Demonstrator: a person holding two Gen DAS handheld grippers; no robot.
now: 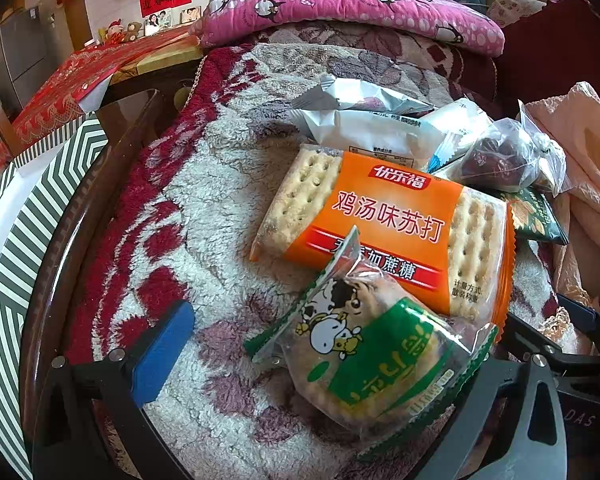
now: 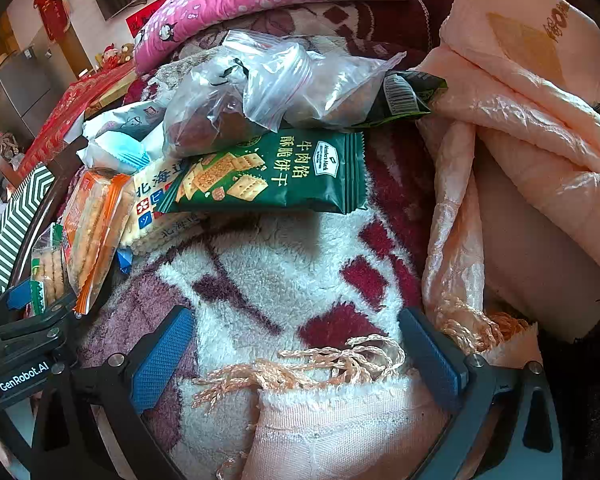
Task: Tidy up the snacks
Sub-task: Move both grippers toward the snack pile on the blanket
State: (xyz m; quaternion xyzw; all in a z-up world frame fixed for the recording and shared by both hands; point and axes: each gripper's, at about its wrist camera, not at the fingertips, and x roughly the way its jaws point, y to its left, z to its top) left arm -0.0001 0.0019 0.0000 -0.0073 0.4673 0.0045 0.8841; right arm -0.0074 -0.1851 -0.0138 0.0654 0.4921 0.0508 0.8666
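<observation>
Snack packets, loose pile on fleecy red-and-white blanket point(image 2: 284, 256)

One green-cow biscuit pack point(image 1: 364, 364), crinkly, between spread left gripper point(image 1: 320, 364) jaws, overlapping one orange soda-cracker pack point(image 1: 384, 224); one green cracker packet point(image 2: 272, 172). Right gripper point(image 2: 300, 360) wide, empty.

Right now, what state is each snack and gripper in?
Left gripper: jaws open around green cow packet.
Green cow packet: sealed, leaning on orange cracker pack.
Orange cracker pack: sealed, flat.
Dark green biscuit pack: sealed.
Right gripper: open, empty.
</observation>
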